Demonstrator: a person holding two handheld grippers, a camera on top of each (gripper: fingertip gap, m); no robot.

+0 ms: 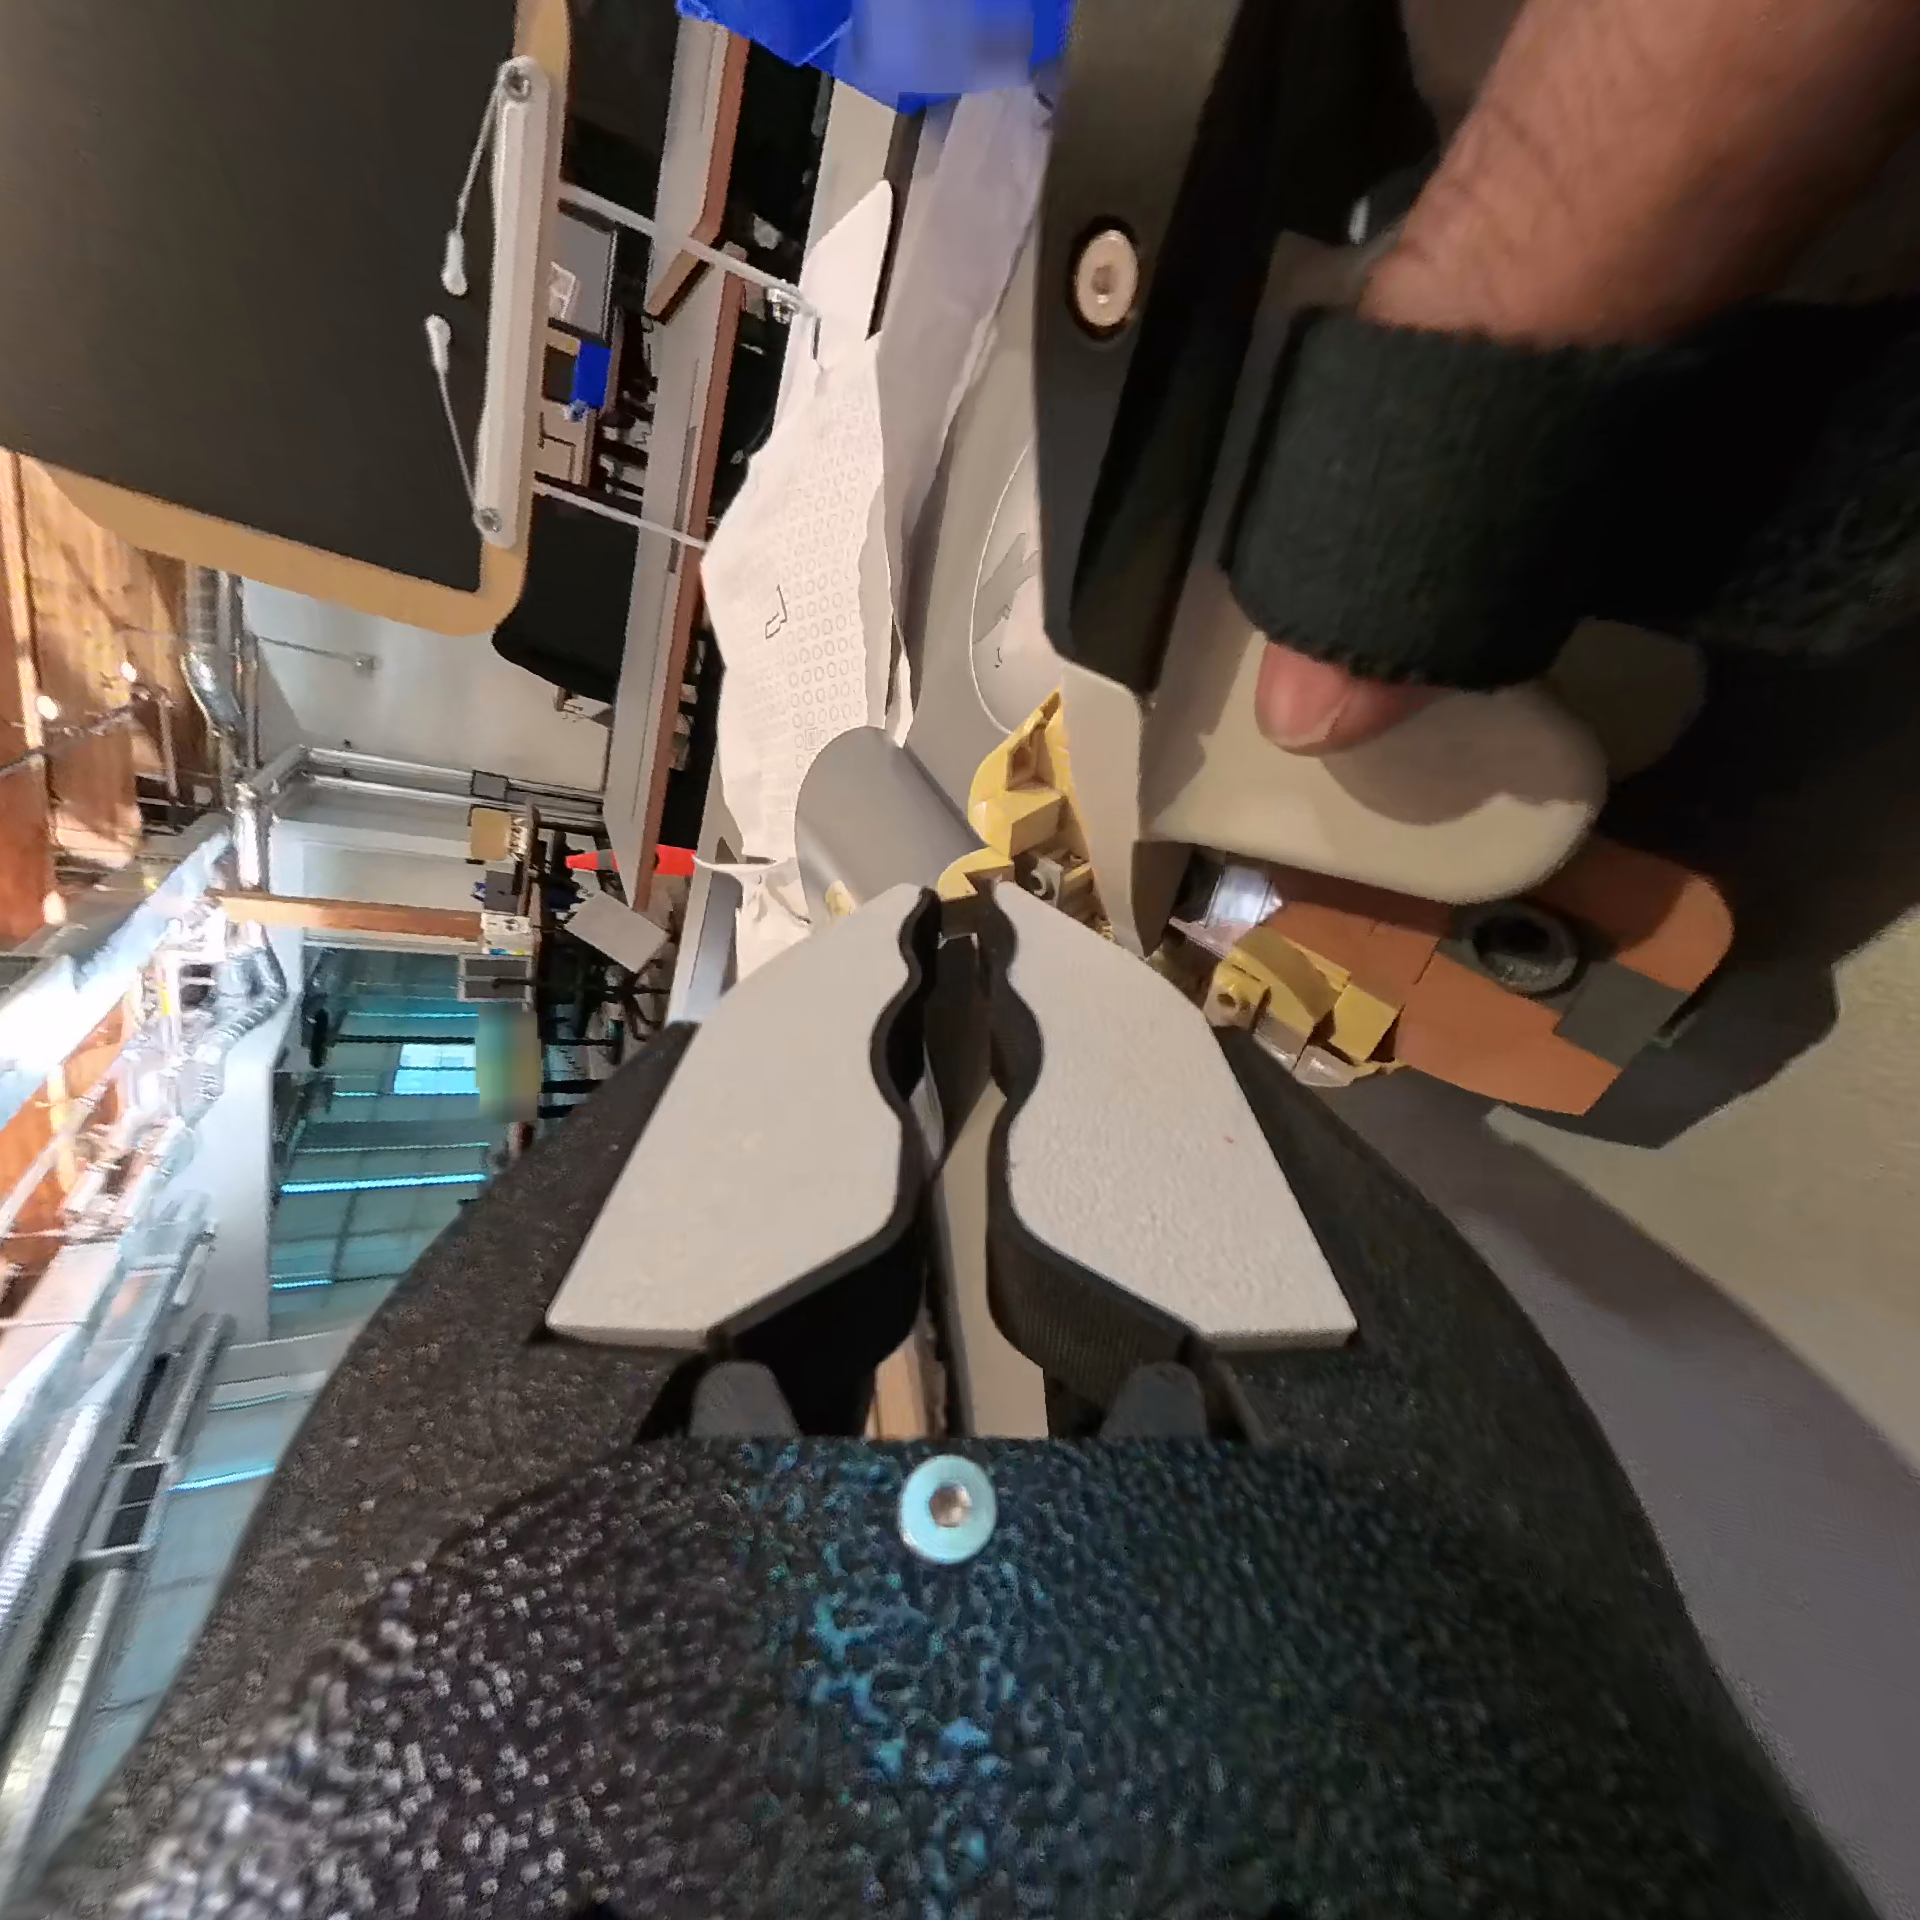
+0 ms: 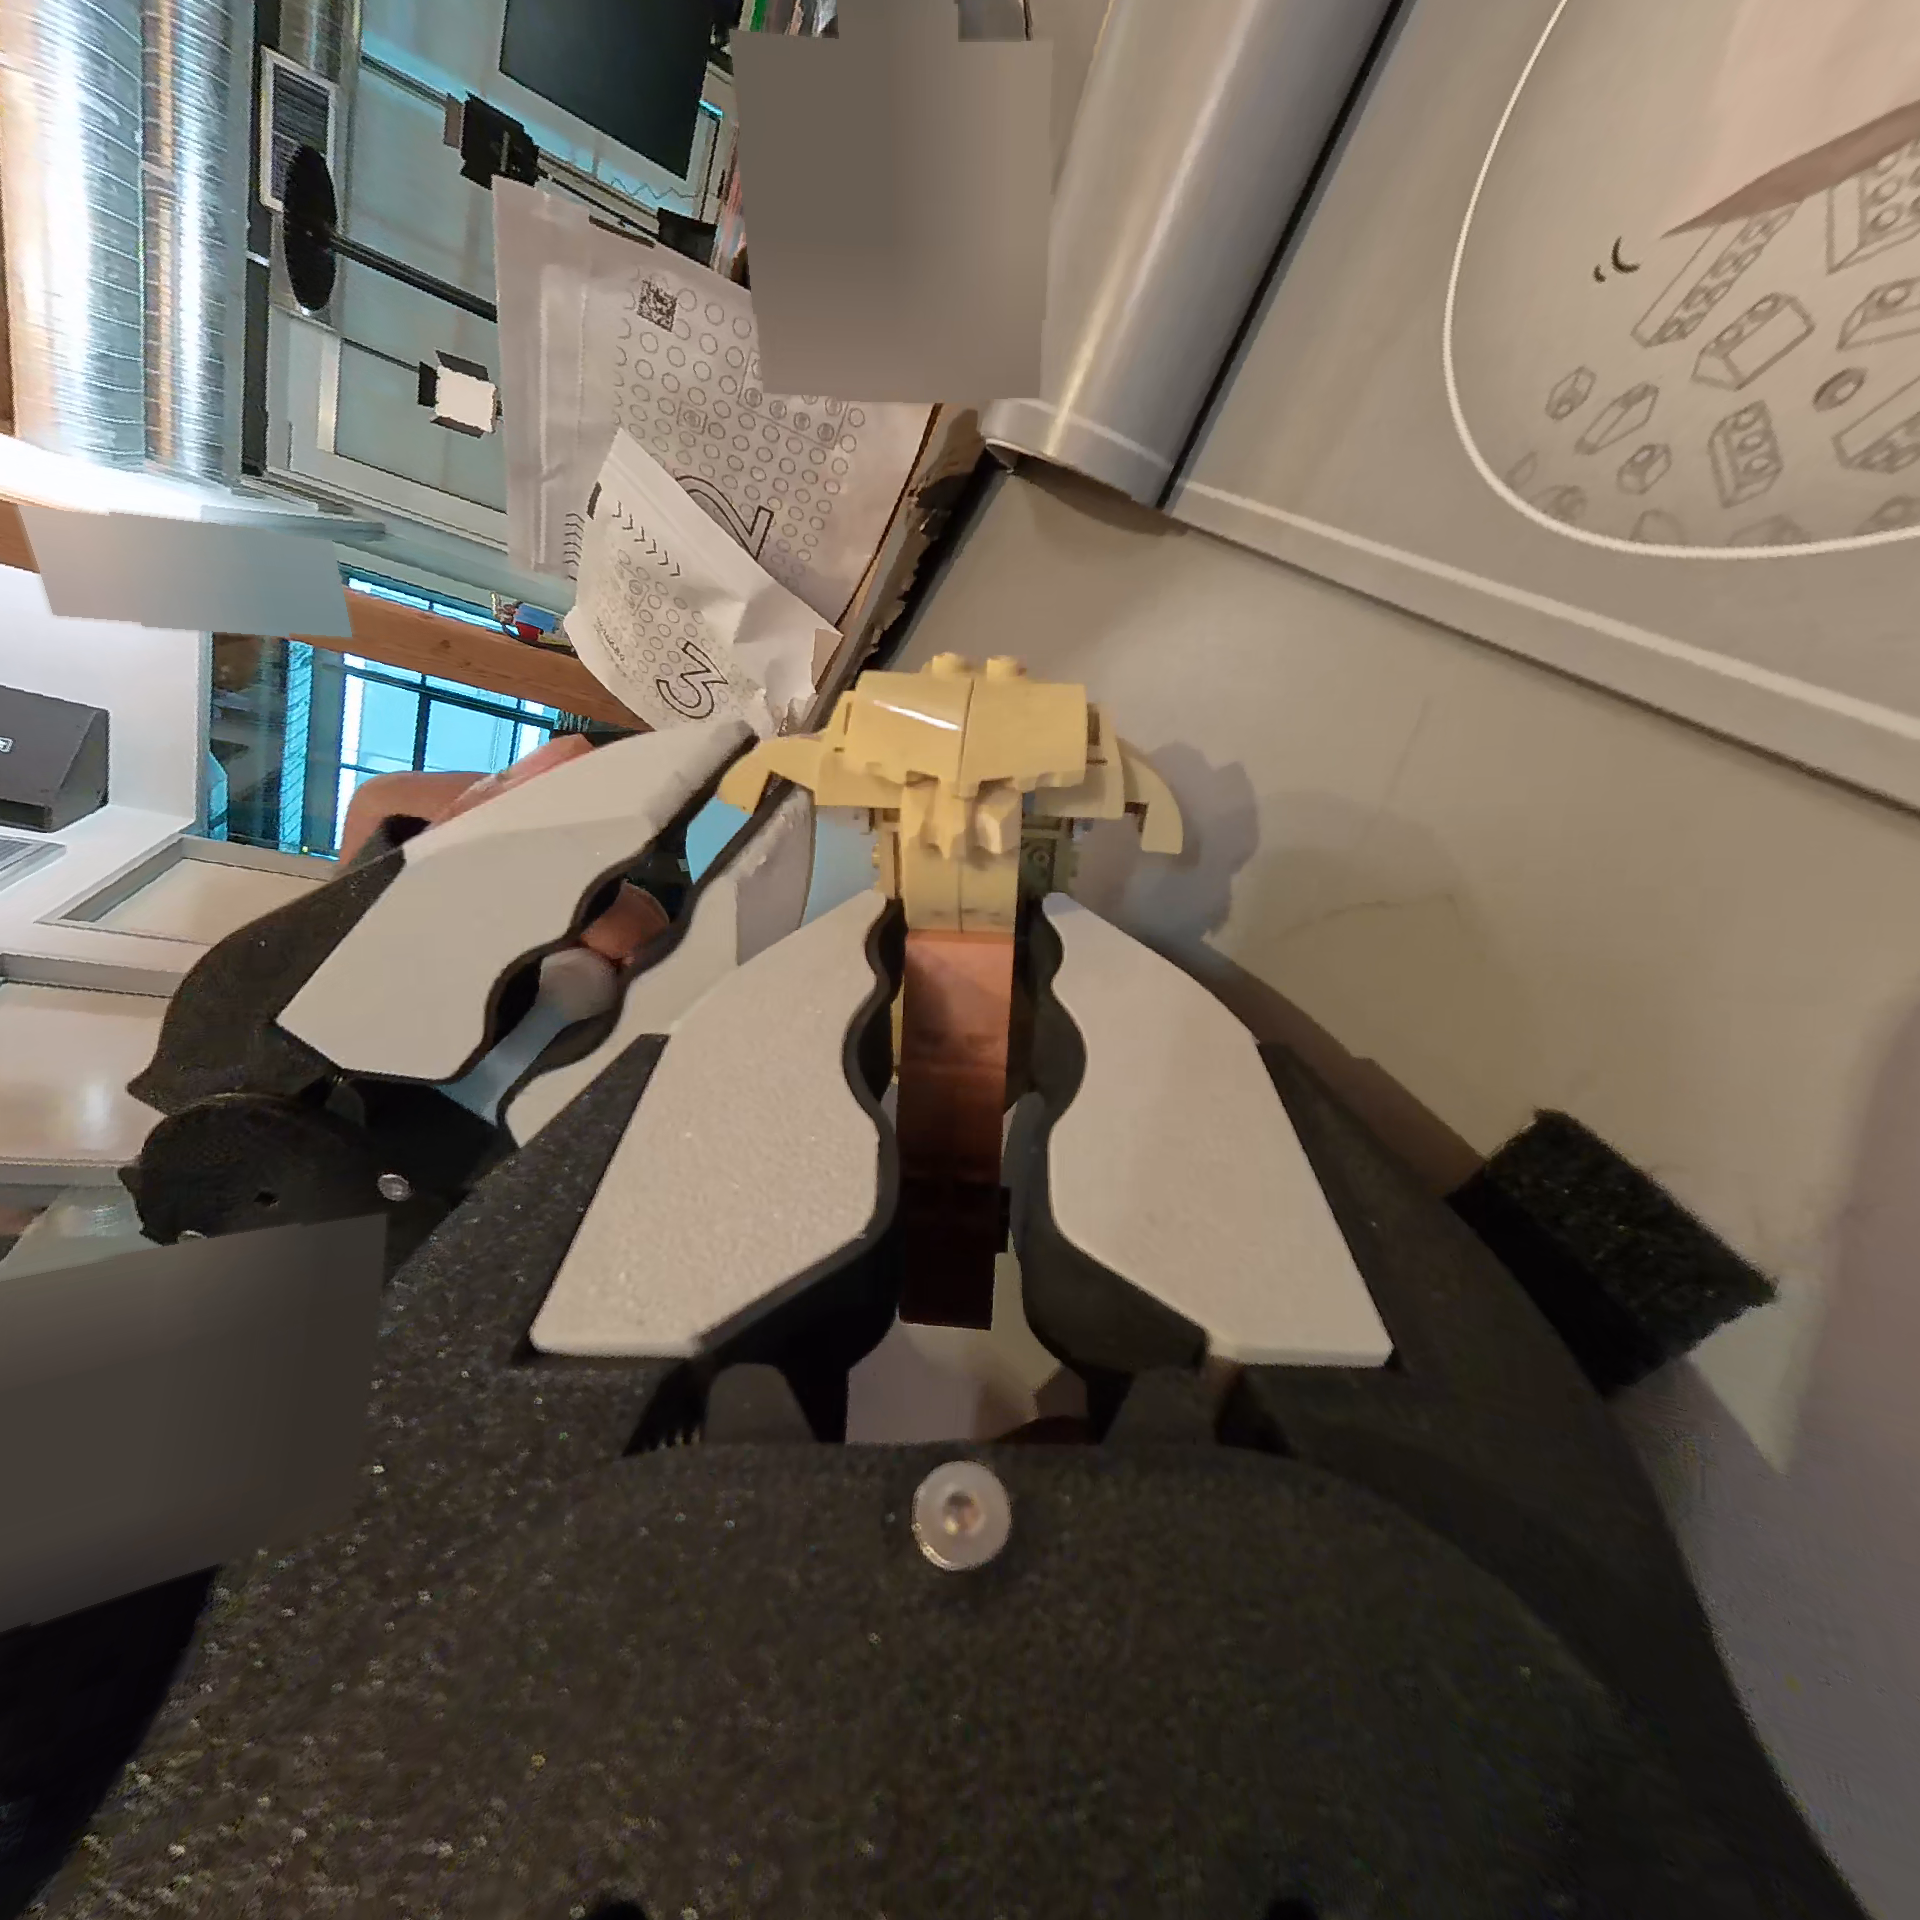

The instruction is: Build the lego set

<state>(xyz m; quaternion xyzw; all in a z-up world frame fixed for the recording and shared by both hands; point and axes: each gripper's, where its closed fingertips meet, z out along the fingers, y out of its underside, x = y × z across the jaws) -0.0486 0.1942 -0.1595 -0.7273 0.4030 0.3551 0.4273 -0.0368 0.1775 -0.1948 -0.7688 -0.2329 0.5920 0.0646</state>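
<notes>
Your right gripper (image 2: 961,935) is clamped on the brick model's (image 2: 966,769) brown body, held off the table. Left gripper (image 1: 961,914) pinches its tan side piece (image 1: 961,878). Progress: can't tell.

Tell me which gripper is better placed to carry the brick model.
Right, probably. The right gripper clamps the brick model's brown body between both fingers, while the left gripper only pinches a small tan piece at the model's edge.
</notes>
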